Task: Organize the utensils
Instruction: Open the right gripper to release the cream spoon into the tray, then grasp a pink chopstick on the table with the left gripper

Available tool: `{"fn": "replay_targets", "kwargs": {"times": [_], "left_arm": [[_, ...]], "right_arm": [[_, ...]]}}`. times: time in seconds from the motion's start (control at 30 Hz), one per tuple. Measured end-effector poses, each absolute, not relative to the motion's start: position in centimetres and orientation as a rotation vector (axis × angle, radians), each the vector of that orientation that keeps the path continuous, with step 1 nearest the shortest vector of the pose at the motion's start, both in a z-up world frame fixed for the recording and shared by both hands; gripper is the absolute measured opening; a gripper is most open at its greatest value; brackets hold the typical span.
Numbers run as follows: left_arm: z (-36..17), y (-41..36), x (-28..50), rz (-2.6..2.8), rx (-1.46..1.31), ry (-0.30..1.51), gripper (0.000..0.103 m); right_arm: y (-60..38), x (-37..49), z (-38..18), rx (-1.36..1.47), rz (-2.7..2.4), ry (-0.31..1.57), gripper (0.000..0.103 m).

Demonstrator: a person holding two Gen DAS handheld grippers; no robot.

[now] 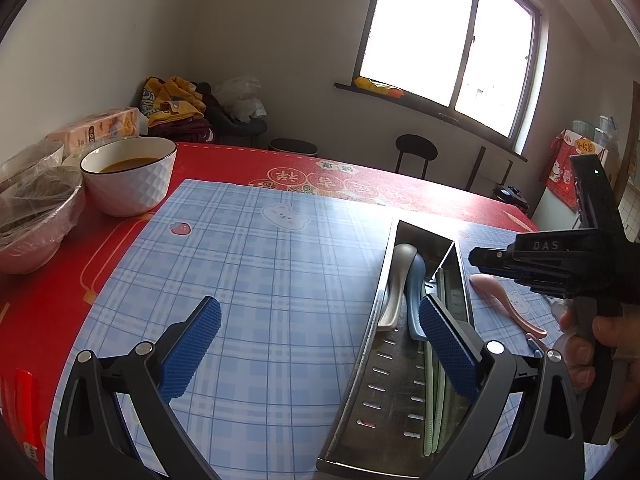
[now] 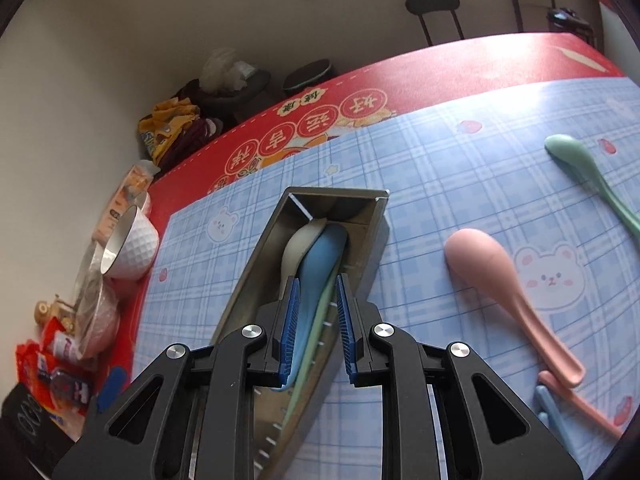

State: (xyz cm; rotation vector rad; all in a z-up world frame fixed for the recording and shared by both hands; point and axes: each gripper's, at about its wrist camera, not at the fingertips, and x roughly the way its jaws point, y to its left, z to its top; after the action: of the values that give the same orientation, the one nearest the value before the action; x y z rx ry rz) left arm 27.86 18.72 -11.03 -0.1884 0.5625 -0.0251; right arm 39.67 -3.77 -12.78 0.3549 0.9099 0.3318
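Observation:
A metal utensil holder lies on the blue plaid mat. A grey spoon, a blue spoon and green chopsticks lie inside it. My right gripper hovers over the holder, its jaws a little apart around the blue spoon's handle without pinching it; it also shows in the left wrist view. My left gripper is open and empty, its right finger over the holder. A pink spoon and a green spoon lie on the mat to the right.
A white bowl of broth and plastic-wrapped bowls stand at the left on the red tablecloth. Pink and blue chopstick ends lie near the pink spoon's handle. Stools stand beyond the table.

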Motion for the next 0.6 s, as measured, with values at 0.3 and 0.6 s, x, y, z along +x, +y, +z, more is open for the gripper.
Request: {"fn": "replay_targets", "kwargs": {"times": [0.3,0.6], "left_arm": [[-11.0,17.9,27.8,-0.03,-0.15,0.554,0.097],[-11.0,16.3,27.3,0.016,-0.064,0.521,0.097]], "right_arm": [[-11.0,34.2,-12.1,0.093,0.307,0.744,0.02],[-19.1,28.9,-12.9,0.068,0.258,0.701,0.02]]}}
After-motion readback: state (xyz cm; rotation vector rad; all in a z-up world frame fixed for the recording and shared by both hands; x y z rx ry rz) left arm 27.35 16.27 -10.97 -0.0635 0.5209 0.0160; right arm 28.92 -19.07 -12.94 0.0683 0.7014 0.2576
